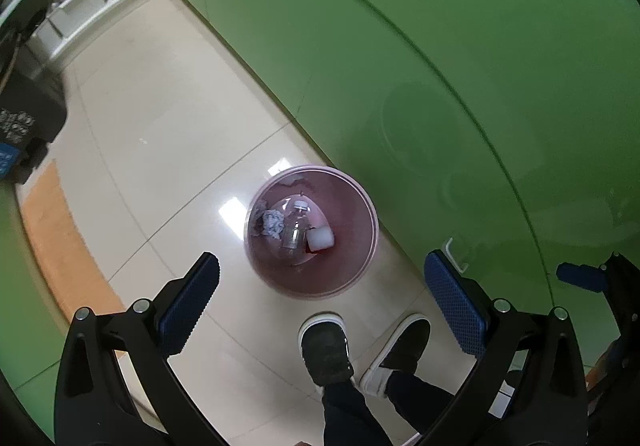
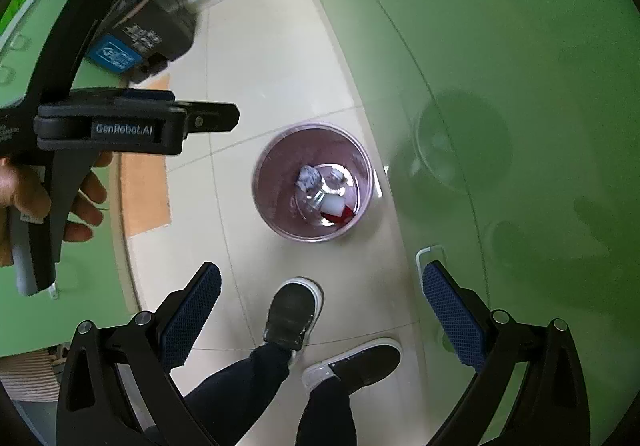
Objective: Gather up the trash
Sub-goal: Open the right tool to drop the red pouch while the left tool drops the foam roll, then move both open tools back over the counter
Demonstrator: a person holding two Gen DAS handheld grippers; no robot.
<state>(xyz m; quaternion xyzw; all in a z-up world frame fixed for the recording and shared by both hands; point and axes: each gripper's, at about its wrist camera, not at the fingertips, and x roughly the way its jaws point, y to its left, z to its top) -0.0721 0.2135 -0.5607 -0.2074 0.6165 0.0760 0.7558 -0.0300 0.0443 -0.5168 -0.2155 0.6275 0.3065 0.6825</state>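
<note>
Green surface point(image 1: 440, 26) is filling the right side of both views, nothing readable on it but faint shadows, so I can't tell whether any trash is left up there. Tiled floor point(image 1: 160, 106) is running alongside it, with a dark bin carrying a blue label point(image 2: 120, 52) well off by the far wall. Pink trash bin point(image 1: 360, 258) is standing on the floor just beside the surface edge, close in front of the person's shoes point(image 1: 326, 350). Left tongs point(image 1: 322, 306) are hovering high above it, spread wide, holding nothing; right tongs point(image 2: 320, 310) are likewise wide and empty, and from that view the left unit is showing side-on in the person's hand point(image 2: 24, 198). Inside the bin: a clear plastic bottle point(image 1: 296, 228) lying along the bottom, a white cup point(image 1: 321, 237) touching it with something red under it, and a crumpled paper wad point(image 1: 273, 224) on the bottle's other side. Judging by that, the drop step is looking done or nearly so. To do it well: keep both tongs wide while lifting away, swing clear of the surface edge, then scan surface and floor for leftovers. Don't nudge the bin with the feet; it looks light and likely to tip.
</note>
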